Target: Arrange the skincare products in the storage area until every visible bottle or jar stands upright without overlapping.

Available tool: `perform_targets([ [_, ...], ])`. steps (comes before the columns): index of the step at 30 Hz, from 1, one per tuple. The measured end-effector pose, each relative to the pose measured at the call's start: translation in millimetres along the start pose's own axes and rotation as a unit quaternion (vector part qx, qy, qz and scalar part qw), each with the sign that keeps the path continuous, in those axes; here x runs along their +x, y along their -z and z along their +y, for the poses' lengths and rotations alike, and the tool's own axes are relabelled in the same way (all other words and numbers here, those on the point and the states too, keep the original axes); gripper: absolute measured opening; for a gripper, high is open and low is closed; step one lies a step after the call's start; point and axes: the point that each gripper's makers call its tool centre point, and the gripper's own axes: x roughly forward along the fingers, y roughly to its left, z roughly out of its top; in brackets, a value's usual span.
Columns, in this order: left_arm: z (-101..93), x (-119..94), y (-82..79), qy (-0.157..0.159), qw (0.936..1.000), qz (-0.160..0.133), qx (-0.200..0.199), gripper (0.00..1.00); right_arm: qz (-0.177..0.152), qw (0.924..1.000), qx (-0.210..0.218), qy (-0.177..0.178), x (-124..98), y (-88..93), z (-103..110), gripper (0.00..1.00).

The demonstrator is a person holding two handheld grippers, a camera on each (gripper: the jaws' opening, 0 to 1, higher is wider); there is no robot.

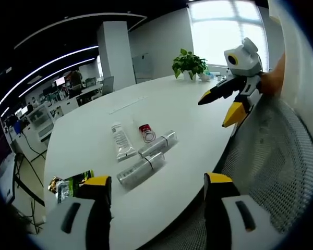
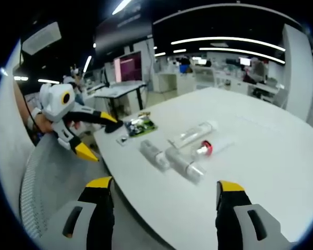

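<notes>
Left gripper view: left tongs stand apart, gripping nothing, above the white counter edge. Just ahead lie the tube, red-capped jar and two clear bottles; right tongs hover open, far right.

Right gripper view: right tongs gape empty; bottles lie ahead, green packet beyond, left tongs open at left.

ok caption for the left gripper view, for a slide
Open left tongs face four skincare products lying flat on the white table, right tongs open beyond.

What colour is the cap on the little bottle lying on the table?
Red. The cap shows best in the right gripper view, on the small bottle lying flat.
</notes>
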Motion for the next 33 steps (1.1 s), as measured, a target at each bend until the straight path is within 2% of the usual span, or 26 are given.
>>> perform_targets([
  [33, -2.5, 0.9, 3.6, 0.008, 0.9999, 0.009, 0.003, 0.62, 0.009, 0.9999, 0.001, -0.005, 1.2, 2.7, 1.5, 0.78],
])
